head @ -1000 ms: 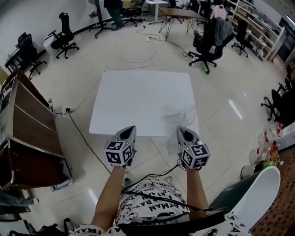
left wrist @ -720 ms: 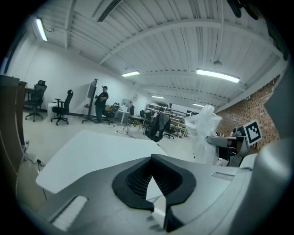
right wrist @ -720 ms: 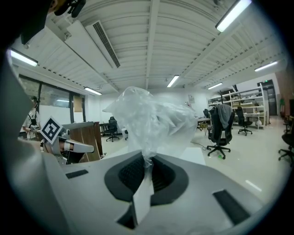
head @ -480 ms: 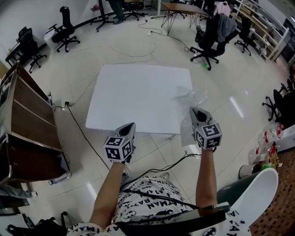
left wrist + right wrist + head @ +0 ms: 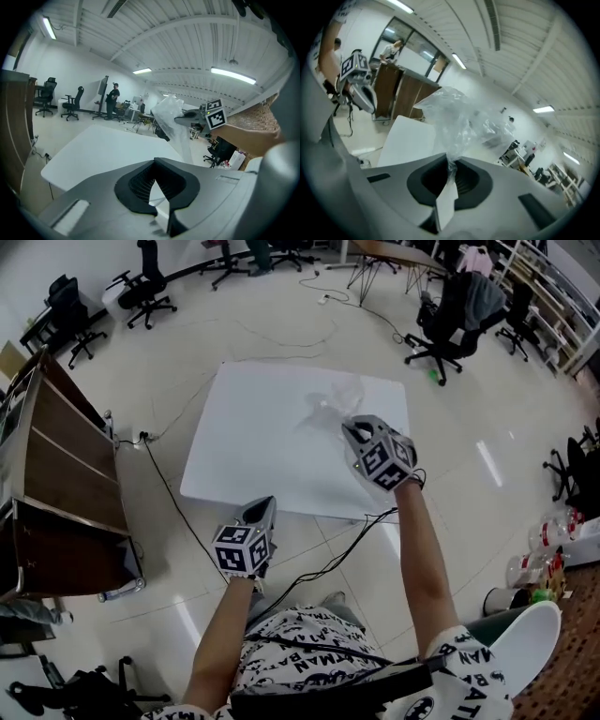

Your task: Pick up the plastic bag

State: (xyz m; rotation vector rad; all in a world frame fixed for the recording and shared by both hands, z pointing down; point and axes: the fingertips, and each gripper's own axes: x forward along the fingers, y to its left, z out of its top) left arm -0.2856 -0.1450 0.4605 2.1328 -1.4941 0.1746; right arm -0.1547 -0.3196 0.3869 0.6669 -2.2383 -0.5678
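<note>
A crumpled clear plastic bag [image 5: 330,407] hangs in the air over the white table [image 5: 244,456], bunched at the tips of my right gripper [image 5: 354,430]. In the right gripper view the jaws [image 5: 450,168] are shut on the bag's [image 5: 459,122] gathered neck. The left gripper view shows the bag [image 5: 171,115] dangling from the right gripper [image 5: 183,119] above the table [image 5: 103,150]. My left gripper [image 5: 262,509] hovers just off the table's near edge, its jaws [image 5: 157,201] shut with nothing in them.
A brown wooden shelf unit [image 5: 56,484] stands to the left of the table. A black cable [image 5: 169,512] runs over the floor by the table's near left corner. Office chairs [image 5: 450,315] stand beyond the table, and bottles [image 5: 544,549] sit on the floor at the right.
My right gripper has risen and swung forward and left, from the table's near right corner to above its far middle, carrying the bag up. The left gripper has stayed in place.
</note>
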